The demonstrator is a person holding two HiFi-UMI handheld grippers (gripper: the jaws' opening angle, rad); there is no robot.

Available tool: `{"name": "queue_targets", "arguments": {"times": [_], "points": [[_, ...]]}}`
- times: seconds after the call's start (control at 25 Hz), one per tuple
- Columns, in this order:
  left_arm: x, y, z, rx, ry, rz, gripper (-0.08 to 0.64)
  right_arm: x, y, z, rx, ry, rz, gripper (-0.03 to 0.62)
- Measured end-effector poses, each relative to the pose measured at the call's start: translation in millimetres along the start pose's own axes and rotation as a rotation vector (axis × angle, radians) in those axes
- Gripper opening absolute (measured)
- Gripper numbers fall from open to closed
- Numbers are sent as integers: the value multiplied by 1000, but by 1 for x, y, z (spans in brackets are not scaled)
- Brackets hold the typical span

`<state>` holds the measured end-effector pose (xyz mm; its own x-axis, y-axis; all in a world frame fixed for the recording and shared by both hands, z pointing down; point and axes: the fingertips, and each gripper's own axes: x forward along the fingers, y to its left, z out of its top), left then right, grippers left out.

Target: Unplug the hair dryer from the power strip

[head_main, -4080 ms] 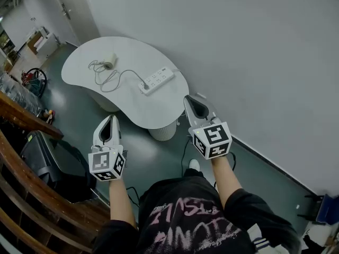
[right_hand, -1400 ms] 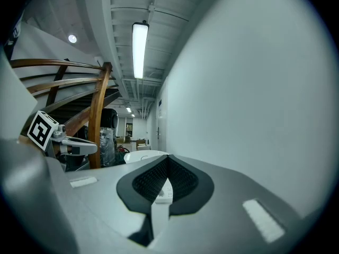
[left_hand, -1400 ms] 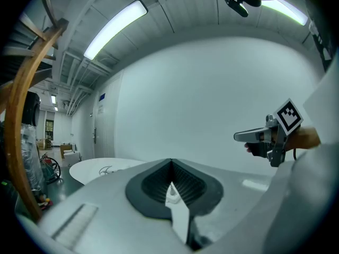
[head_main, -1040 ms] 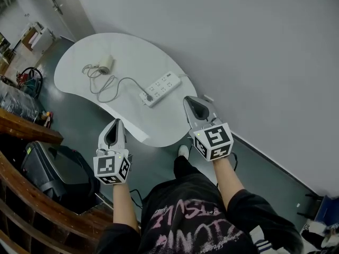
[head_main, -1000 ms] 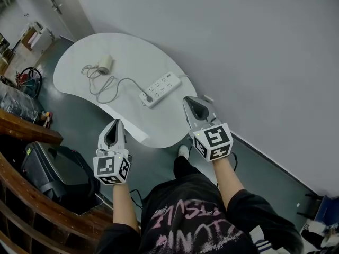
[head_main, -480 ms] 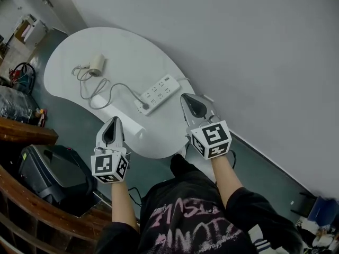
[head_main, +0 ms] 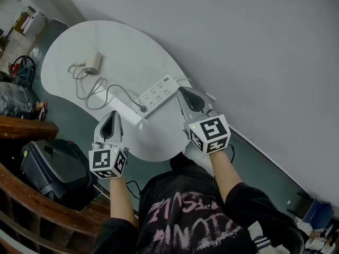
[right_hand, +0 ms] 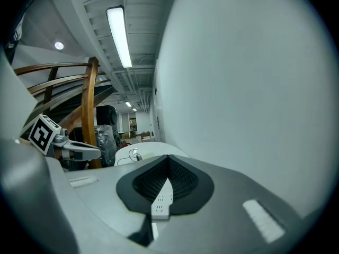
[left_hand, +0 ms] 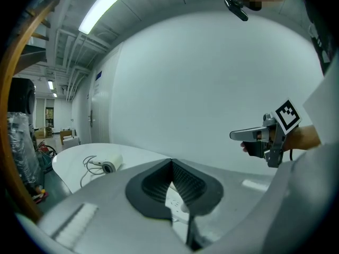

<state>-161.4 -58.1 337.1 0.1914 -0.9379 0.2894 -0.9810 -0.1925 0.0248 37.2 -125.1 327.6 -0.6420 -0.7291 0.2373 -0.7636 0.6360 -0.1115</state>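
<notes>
1. Hair dryer (head_main: pixel 92 62) lies on its side at the far left of the white surface (head_main: pixel 122 36). Its cable (head_main: pixel 108 88) loops toward the person and ends in a plug (head_main: pixel 141 109), which is still seated in the near end of the power strip (head_main: pixel 156 91).
2. The strip lies diagonally, close to the surface's near edge.
3. Left hand-held gripper (head_main: pixel 110 116): jaws together, nothing between them. Right hand-held gripper (head_main: pixel 183 91): likewise closed and empty.
4. Risk: pulling the plug with the strip unbraced would probably drag the strip along, or off the near edge.
5. Risk: pinching the thin cable instead of the plug body could let it slip or strain the cord.
6. Risk: neither pair of jaws can take anything until opened, and arriving closed would only nudge the plug.
7. Pose: both forearms reach forward, tips angled slightly down. The left is short of the surface edge, near the plug. The right is beside the strip's right end. Neither touches anything.
</notes>
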Motion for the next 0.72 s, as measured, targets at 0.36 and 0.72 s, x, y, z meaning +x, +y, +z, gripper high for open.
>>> {"name": "queue_targets", "arguments": {"times": [0.36, 0.72], "points": [[20, -6, 10, 27, 26, 32, 0, 22, -11, 8, -15, -4, 65, 9], [13, -10, 15, 44, 34, 66, 0, 25, -6, 11, -17, -18, 117, 9]]}}
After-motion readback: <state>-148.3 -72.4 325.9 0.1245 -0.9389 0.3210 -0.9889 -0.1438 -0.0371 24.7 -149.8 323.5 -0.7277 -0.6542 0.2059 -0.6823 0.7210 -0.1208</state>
